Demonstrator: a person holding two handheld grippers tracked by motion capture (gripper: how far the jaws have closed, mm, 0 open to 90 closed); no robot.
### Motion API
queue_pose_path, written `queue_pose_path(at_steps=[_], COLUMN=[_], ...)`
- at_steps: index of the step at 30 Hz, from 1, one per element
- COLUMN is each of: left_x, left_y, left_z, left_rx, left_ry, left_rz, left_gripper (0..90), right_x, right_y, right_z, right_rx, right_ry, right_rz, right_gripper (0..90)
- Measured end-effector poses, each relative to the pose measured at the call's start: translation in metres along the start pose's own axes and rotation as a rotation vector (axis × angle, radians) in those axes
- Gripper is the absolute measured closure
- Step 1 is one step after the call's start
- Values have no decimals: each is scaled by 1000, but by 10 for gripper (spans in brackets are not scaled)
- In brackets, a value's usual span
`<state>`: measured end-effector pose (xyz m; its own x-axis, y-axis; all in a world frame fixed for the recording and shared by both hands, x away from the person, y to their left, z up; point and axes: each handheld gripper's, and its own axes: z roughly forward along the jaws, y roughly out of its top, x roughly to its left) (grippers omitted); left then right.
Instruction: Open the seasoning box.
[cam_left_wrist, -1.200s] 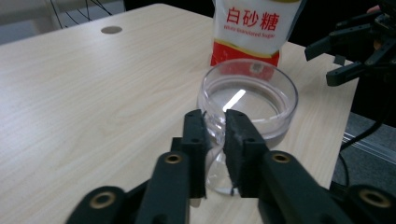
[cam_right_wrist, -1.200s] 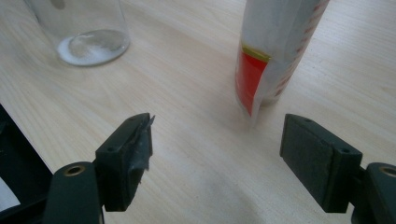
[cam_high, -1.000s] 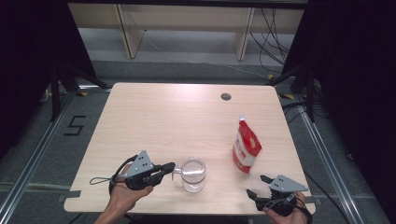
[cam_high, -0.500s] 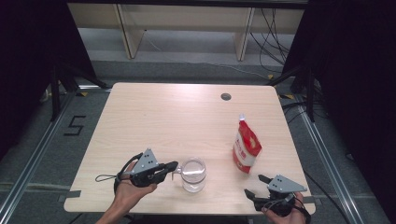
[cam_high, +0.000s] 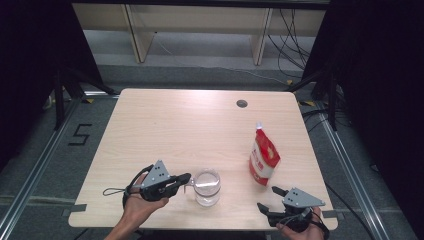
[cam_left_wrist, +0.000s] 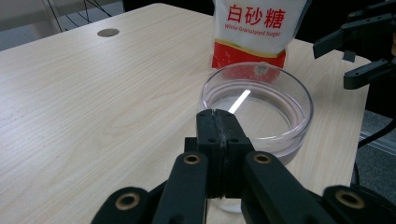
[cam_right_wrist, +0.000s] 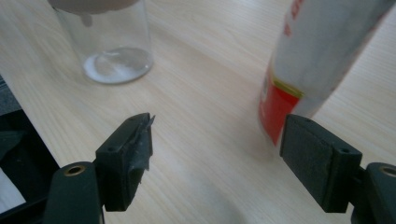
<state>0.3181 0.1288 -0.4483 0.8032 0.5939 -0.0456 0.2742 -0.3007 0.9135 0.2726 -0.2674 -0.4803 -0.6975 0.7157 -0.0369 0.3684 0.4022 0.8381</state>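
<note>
Wooden table (cam_high: 190, 125): left gripper (cam_high: 184, 179) clamped shut at glass cup (cam_high: 207, 186) handle near front edge, right gripper (cam_high: 272, 198) jaws wide, nothing between, just narrowed slightly toward sugar bag (cam_high: 263, 159) nearby, so grab likely next.

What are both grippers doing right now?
Left gripper: shut at the rim of the clear glass cup; a pinch on it cannot be told.
Right gripper: open, empty, near the red-and-white sugar pouch.
</note>
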Motion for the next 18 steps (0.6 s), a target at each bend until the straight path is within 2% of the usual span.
queue_pose_path(at_steps=[2, 4, 5, 7, 8, 9, 12, 14, 17, 18], left_x=[0, 0, 0, 1, 1, -1, 0, 1, 2, 2], left_y=[0, 0, 0, -1, -1, -2, -3, -3, -4, -3], left_z=[0, 0, 0, 0, 0, 0, 0, 0, 0, 0], left_rx=[-4, -4, -2, -2, -2, -6, -9, -6, -13, -13], left_ry=[-1, -1, 1, -1, -1, 4, 1, -2, -8, -7], left_rz=[0, -3, 0, 13, 13, -24, -6, 7, -1, 0], left_gripper=[887, 887, 887, 888, 888, 888, 888, 889, 887, 887], right_x=[3, 5, 7, 9, 9, 12, 15, 15, 16, 18], right_y=[2, 5, 6, 9, 9, 10, 12, 14, 16, 17], right_z=[1, 1, 1, 3, 3, 6, 8, 8, 10, 10], right_rx=[-7, -36, -39, -51, -51, -45, -56, -67, -84, -84], right_ry=[33, 39, 50, 67, 67, 69, 85, 76, 76, 87], right_rz=[-6, -32, -27, -48, -48, -57, -68, -67, -80, -62], right_gripper=[339, 385, 400, 406, 406, 432, 458, 466, 499, 519])
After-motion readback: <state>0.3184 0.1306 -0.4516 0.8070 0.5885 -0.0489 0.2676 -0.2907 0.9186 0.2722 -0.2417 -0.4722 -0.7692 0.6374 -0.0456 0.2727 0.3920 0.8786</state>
